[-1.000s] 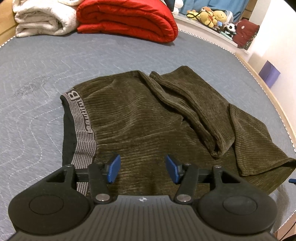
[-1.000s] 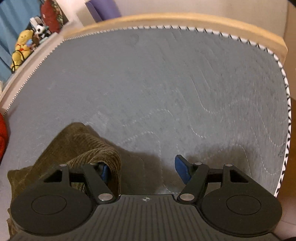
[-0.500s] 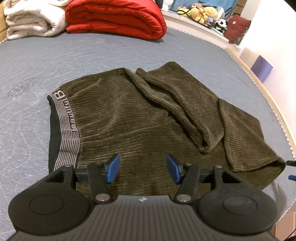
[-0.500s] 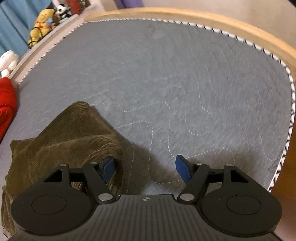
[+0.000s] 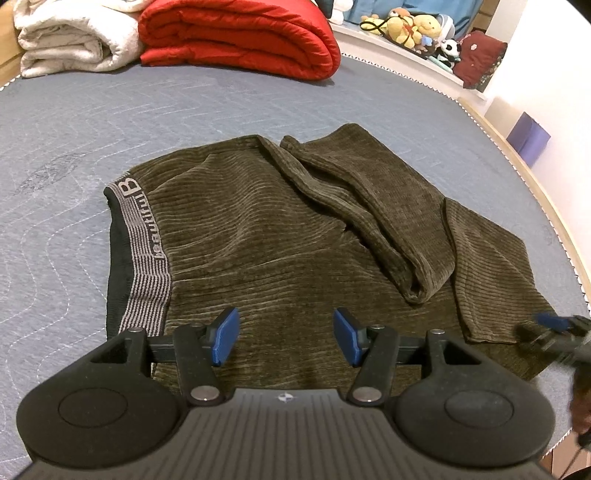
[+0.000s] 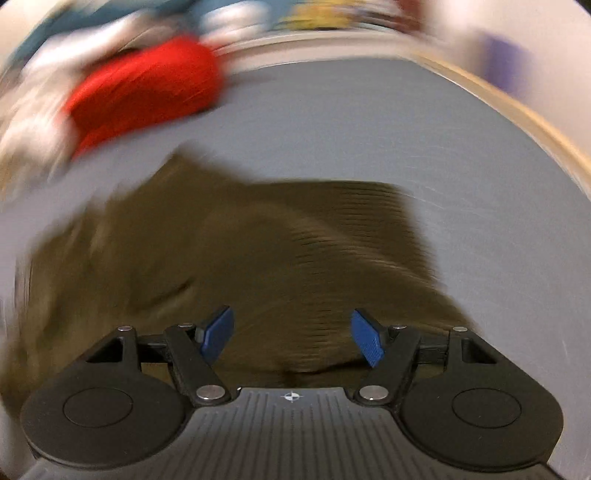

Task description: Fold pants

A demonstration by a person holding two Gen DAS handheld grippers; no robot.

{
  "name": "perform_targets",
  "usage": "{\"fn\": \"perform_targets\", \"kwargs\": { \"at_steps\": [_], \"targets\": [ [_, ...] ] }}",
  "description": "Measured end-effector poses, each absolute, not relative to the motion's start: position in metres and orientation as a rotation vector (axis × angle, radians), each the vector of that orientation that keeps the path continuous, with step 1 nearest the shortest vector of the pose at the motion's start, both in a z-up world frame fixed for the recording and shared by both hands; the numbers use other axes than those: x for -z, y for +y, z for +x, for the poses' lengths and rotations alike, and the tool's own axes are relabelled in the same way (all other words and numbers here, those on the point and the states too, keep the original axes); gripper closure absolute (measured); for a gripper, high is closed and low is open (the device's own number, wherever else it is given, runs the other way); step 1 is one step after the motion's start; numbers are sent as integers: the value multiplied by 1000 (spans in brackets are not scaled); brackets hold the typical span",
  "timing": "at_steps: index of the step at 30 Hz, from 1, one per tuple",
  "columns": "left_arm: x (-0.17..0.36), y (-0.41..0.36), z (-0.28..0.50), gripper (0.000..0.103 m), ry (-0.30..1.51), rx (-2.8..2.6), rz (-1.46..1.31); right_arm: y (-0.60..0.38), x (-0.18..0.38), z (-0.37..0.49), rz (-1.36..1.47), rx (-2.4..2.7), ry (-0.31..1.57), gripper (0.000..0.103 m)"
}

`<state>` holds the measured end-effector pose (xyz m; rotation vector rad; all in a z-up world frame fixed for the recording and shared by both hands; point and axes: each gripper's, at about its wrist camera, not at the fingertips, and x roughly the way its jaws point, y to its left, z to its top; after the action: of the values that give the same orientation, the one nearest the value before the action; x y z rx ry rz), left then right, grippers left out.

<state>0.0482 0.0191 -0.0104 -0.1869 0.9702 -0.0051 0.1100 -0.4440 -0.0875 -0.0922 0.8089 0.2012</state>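
Pants (image 5: 280,236): olive ribbed pair, lying on the grey bed (image 5: 184,110) in a rough half-fold; one leg doubled back over the body in a loose roll, the other leg spread flat to the right of it; I judge the fold begun and untidy, so both tools stand over the cloth to set it straight.

Waistband (image 5: 147,254): striped grey with lettering, at the left end of the pants, lying flat; I take this as the fixed end toward which the legs go.

Left tool (image 5: 282,341): mine, blue pads (image 5: 225,336) wide apart, holding nothing; it hangs over the near edge of the pants just right of the waistband, placed, I judge, to pin or pinch that edge.

Right tool (image 6: 291,341): mine, pads apart, empty; over the pants at the leg end.

Red blanket (image 5: 240,37), white blanket (image 5: 74,37): folded, beyond the pants, well apart from them.

Stuffed toys (image 5: 413,26): on a ledge past the bed, far right of the pants.

Views compared: the left view is sharp and gives the waistband, the rolled leg, the leg hem and a blurred glimpse of the right tool (image 5: 554,332) by that hem; the right view is smeared by motion, loses all detail of folds and shows no waistband, but gives the pants (image 6: 295,258) from the leg end and the right pads' spacing, which the left view does not.
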Motion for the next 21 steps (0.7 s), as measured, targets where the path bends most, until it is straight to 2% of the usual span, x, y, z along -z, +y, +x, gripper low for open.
{"fn": "perform_targets", "kwargs": {
  "at_steps": [5,8,9,10,11,13,16,21],
  "targets": [
    [14,25,50,41,975,-11,-181,-375,130,111,-475,-352,761,32],
    [14,30,52,41,975,-22,-189,-361,148,119,-575,-376,786,34],
    [14,32,52,41,974,-25,-192,-359,147,121,-569,-383,779,39],
    [13,33,52,41,973,-27,-195,-359,144,125,-546,-402,789,47],
    [13,34,53,41,973,-30,-198,-362,140,128,-510,-420,809,75],
    [12,35,54,41,973,-30,-205,-371,129,132,-452,-429,810,86],
    [11,32,55,41,972,-20,-205,-396,101,138,-350,-402,743,91],
    [10,22,55,41,973,3,-195,-527,25,136,110,-138,485,93]
  ]
}}
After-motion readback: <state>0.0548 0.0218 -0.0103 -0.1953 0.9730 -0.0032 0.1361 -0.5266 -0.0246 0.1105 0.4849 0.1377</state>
